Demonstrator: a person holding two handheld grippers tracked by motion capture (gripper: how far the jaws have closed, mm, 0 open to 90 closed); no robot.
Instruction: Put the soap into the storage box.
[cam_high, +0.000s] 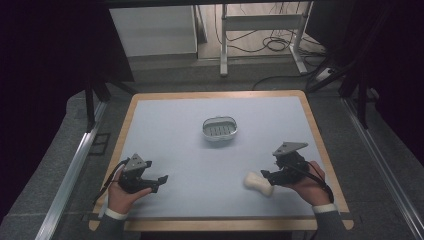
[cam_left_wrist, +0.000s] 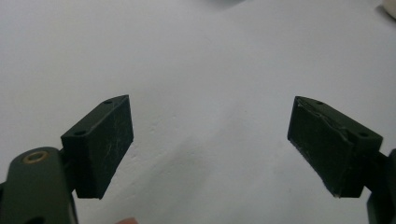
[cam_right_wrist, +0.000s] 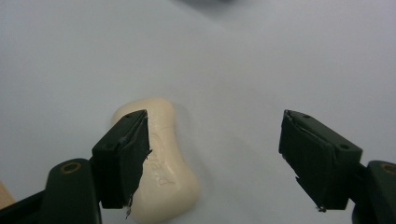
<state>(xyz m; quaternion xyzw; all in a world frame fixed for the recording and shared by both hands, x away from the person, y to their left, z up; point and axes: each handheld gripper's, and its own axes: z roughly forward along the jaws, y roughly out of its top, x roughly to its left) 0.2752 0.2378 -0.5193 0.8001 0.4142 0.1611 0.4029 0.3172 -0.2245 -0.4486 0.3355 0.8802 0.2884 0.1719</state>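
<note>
Left gripper (cam_high: 159, 182): at 7 o'clock, jaws wide, empty, well apart from soap.
Dish (cam_high: 219, 128): near centre, empty.
Soap (cam_high: 258, 184): at 5 o'clock, long axis slanting toward 4.
Right gripper (cam_right_wrist: 212, 161): jaws wide, empty; soap off-centre by its left jaw; nearer hand.

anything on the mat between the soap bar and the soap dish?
Nothing. In the high view the mat is bare between the soap bar and the soap dish.
</note>
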